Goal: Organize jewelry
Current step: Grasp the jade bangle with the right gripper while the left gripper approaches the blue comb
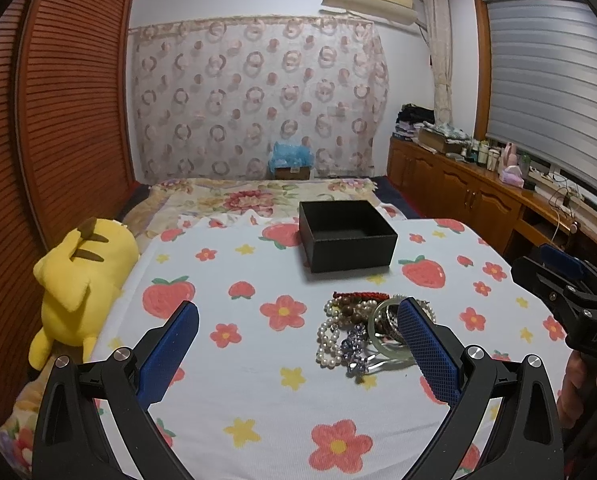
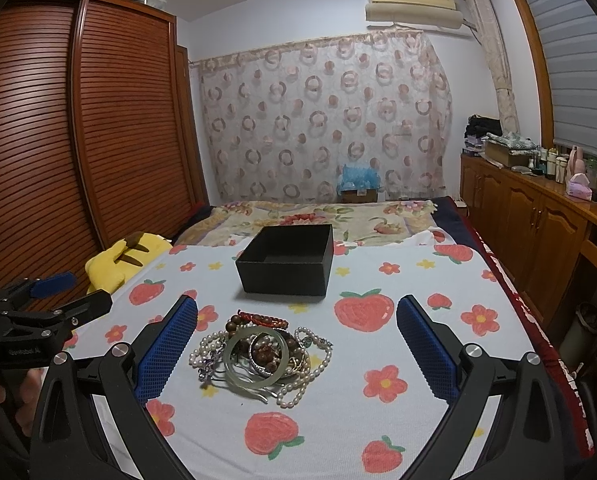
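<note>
Nothing is judged to be sorted yet. The jewelry pile [image 2: 260, 356] is lying in a tangled heap on the near middle of the bed [image 2: 378, 408], on the strawberry-and-flower sheet; a pale green bangle [image 2: 255, 360], strings of white pearls [image 2: 318, 368], brown wooden beads [image 2: 238, 325] and a red braided cord [image 2: 264, 317] are seen overlapping one another. The black box [image 2: 286, 260] is standing open just beyond the pile, toward the far side, and its inside is seen to be bare as far as it shows, so every piece is still to be moved.

The left hand-held gripper [image 1: 298, 322] is being held wide, with nothing between its blue pads; the pile is lying to its right, partly hidden behind the right pad. The right hand-held gripper [image 2: 297, 316] is likewise being held wide and empty, with the pile framed between its fingers, nearer the left one, and not being touched. A yellow plush toy [image 1: 78, 280] is lying at the bed's left edge, well apart from the pile.
</note>
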`<state>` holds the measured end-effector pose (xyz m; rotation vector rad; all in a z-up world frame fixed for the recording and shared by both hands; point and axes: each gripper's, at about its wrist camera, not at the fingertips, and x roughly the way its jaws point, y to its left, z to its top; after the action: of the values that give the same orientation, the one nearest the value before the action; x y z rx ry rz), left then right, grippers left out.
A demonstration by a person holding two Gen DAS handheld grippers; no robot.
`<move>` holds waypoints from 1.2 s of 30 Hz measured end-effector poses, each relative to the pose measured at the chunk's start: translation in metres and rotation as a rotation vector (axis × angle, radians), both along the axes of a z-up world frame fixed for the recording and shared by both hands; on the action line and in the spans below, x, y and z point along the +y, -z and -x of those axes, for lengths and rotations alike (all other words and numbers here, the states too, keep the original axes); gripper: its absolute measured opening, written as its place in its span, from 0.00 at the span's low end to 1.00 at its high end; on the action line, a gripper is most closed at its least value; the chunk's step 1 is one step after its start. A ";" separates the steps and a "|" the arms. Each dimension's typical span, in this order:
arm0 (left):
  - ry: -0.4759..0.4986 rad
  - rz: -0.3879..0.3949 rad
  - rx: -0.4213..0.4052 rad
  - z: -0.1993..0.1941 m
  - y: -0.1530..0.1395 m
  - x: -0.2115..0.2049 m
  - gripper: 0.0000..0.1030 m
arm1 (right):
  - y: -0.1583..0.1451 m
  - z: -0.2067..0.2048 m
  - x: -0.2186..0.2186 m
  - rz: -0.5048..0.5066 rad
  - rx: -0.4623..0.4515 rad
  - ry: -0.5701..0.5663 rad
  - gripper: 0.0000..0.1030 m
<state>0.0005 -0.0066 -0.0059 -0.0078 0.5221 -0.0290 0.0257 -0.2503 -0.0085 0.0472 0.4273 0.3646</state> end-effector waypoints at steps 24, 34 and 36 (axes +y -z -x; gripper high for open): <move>0.054 0.063 0.129 -0.024 0.045 0.031 0.94 | 0.063 -0.047 0.032 0.130 0.168 -0.210 0.61; 0.104 0.064 0.197 -0.035 0.065 0.029 0.94 | 0.084 -0.089 0.037 0.156 0.300 -0.252 0.26; 0.121 0.067 0.210 -0.037 0.069 0.027 0.94 | 0.088 -0.097 0.040 0.161 0.326 -0.260 0.26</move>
<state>0.0375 0.0200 -0.0745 -0.0452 0.7307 -0.1649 0.1226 -0.2102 -0.0964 -0.1082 0.7881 0.5803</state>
